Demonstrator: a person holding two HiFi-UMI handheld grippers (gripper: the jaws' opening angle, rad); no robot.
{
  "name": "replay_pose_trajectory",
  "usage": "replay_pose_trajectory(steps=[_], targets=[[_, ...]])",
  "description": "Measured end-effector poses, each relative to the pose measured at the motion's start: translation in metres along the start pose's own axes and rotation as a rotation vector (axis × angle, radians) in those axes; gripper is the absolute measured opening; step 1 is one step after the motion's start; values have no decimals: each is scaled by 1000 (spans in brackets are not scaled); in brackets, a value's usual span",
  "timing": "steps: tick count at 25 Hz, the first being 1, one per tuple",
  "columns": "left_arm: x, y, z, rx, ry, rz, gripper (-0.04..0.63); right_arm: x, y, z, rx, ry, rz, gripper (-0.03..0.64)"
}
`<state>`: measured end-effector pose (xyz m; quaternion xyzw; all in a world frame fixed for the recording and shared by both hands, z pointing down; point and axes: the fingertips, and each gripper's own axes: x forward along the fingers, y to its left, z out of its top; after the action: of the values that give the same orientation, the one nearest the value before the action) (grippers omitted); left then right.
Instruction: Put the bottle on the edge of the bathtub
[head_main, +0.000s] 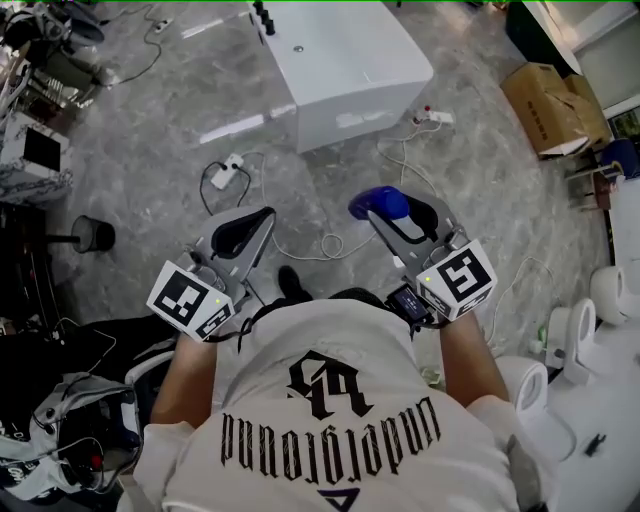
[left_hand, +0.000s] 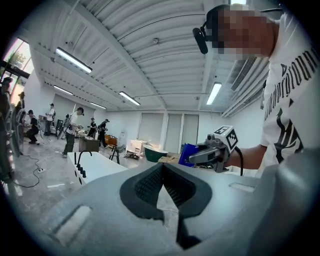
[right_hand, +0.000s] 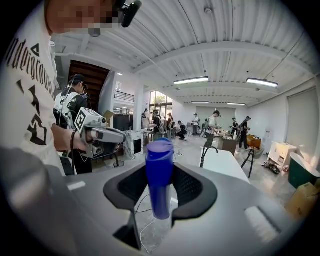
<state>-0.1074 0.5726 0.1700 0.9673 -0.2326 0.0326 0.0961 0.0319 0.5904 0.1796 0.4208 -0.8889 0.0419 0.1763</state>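
Observation:
My right gripper (head_main: 400, 208) is shut on a blue bottle (head_main: 381, 203), which stands upright between its pads (right_hand: 186, 186) in the right gripper view, where the bottle (right_hand: 159, 176) fills the centre. My left gripper (head_main: 266, 216) is level beside it; its tips touch and nothing is between them (left_hand: 163, 167). The white bathtub (head_main: 350, 60) stands on the grey floor ahead of both grippers, apart from them, with a black faucet (head_main: 265, 18) on its far-left rim. In the gripper views the bathtub (right_hand: 222, 162) (left_hand: 100, 167) is some way off.
Cables and a power strip (head_main: 228, 170) lie on the floor between me and the tub, and another strip (head_main: 435, 117) is at its right. Cardboard boxes (head_main: 555, 105) sit far right, white toilets (head_main: 610, 290) near right, a black round stand (head_main: 92, 235) left. People stand in the background.

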Motion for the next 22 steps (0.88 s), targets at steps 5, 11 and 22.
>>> replay_pose_trajectory(steps=[5,11,22], targets=[[10,31,-2,-20,11,-32,6,33,-10,4,15,22,-6,152],[31,52,-4,-25,21,-42,6,67,-30,2,17,24,23,152],[136,113,8,-26,44,28,6,129,-149,4,-1,-11,120,152]])
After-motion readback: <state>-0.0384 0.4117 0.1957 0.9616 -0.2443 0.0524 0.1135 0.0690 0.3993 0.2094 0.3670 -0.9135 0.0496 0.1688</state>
